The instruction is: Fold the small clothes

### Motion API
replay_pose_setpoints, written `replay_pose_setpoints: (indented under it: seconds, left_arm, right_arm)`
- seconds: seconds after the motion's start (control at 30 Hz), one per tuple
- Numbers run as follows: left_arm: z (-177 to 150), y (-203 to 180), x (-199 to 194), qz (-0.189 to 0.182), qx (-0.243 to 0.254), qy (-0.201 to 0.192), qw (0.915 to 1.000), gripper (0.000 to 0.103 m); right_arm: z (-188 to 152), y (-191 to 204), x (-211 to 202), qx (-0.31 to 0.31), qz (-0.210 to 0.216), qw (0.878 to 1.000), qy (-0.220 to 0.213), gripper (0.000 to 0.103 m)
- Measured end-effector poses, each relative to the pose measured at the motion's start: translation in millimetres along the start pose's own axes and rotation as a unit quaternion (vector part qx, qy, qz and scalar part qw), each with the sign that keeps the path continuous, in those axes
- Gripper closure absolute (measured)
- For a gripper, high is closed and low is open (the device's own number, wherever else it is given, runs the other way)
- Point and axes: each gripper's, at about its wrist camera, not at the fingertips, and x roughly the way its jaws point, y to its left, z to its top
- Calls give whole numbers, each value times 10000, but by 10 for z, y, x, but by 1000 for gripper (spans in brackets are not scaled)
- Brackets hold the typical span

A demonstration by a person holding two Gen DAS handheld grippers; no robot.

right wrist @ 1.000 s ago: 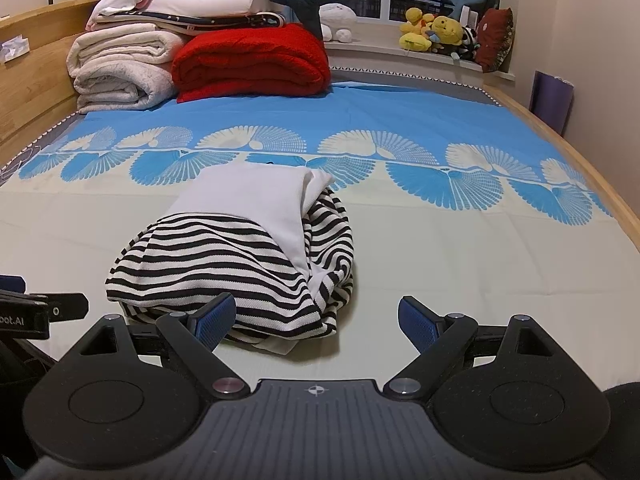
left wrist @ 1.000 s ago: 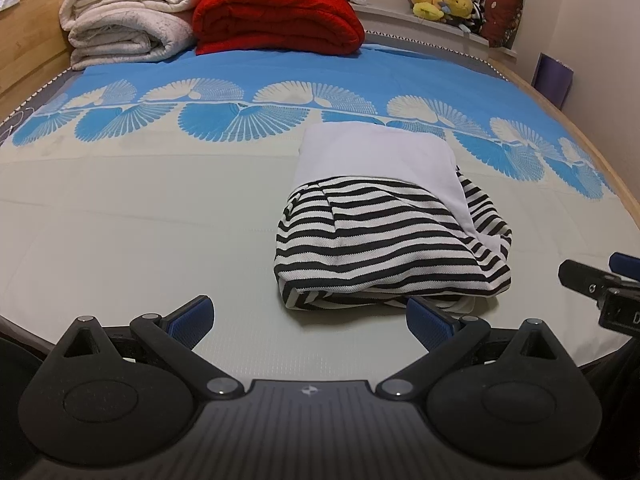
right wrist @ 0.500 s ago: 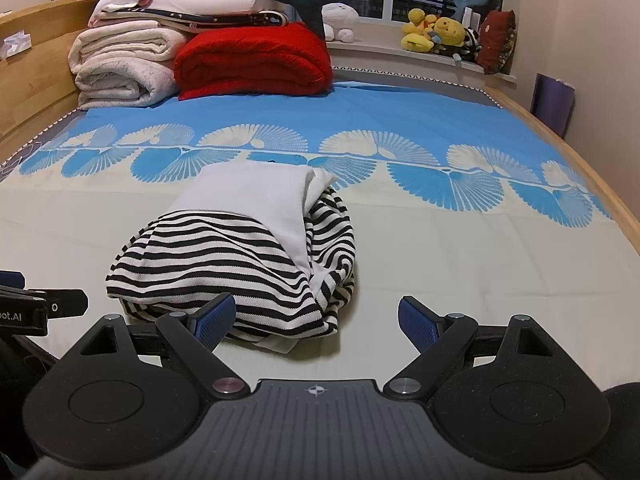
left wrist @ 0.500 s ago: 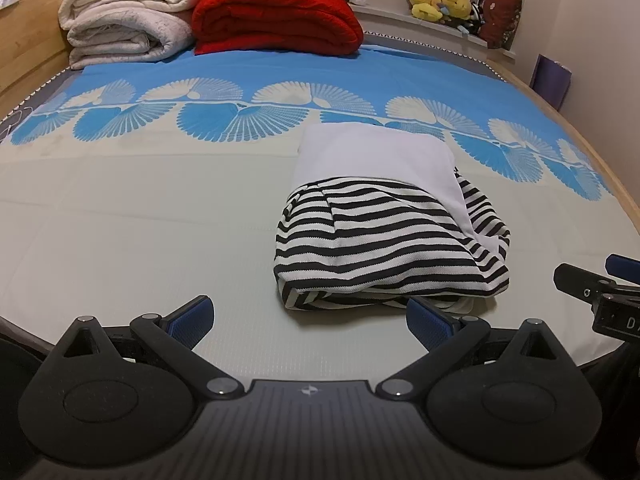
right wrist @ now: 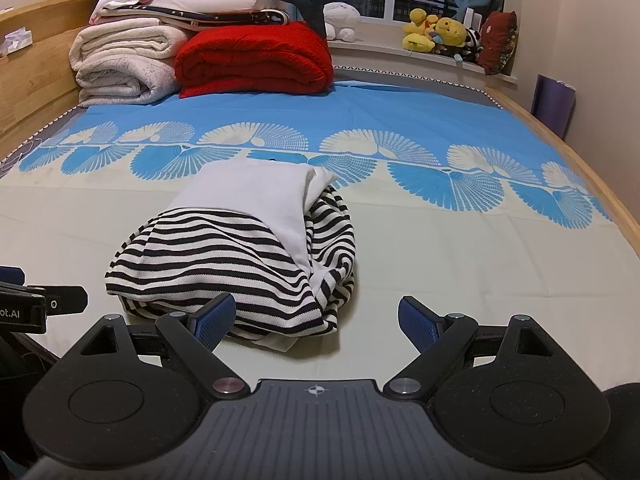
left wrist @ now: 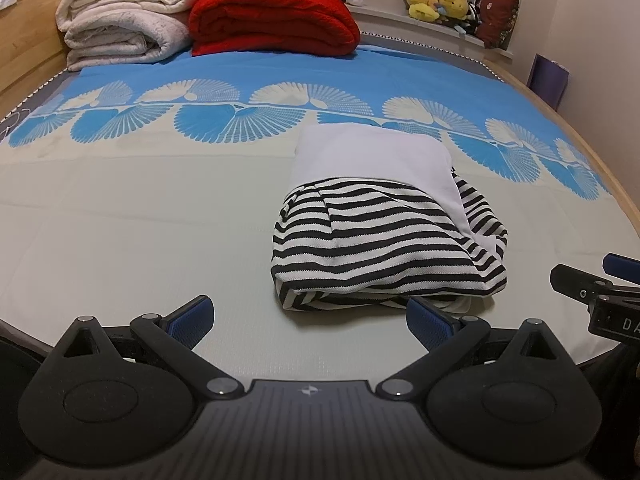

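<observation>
A folded black-and-white striped garment (right wrist: 240, 264) with a plain white panel across its far half is seen lying on the bed sheet (right wrist: 440, 264), left of centre. The right gripper (right wrist: 316, 318) is held near the bottom of the view with its blue-padded fingers (right wrist: 214, 318) spread wide and nothing between them; the left pad is set just in front of the garment's near edge. Part of the left gripper (right wrist: 40, 304) is seen at the left edge. A red blanket (right wrist: 256, 60), rolled pale blankets (right wrist: 124, 64) and plush toys (right wrist: 440, 34) are placed at the far end.
</observation>
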Motion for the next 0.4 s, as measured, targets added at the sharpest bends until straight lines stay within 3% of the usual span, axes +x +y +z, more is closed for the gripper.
replay_pose_setpoints:
  seconds: [0.4]
  left_arm:
    - [-2,10,1,-27,26,-5,10000,1]
  right_arm:
    - [3,9,2,-6,-2,10000,3,14]
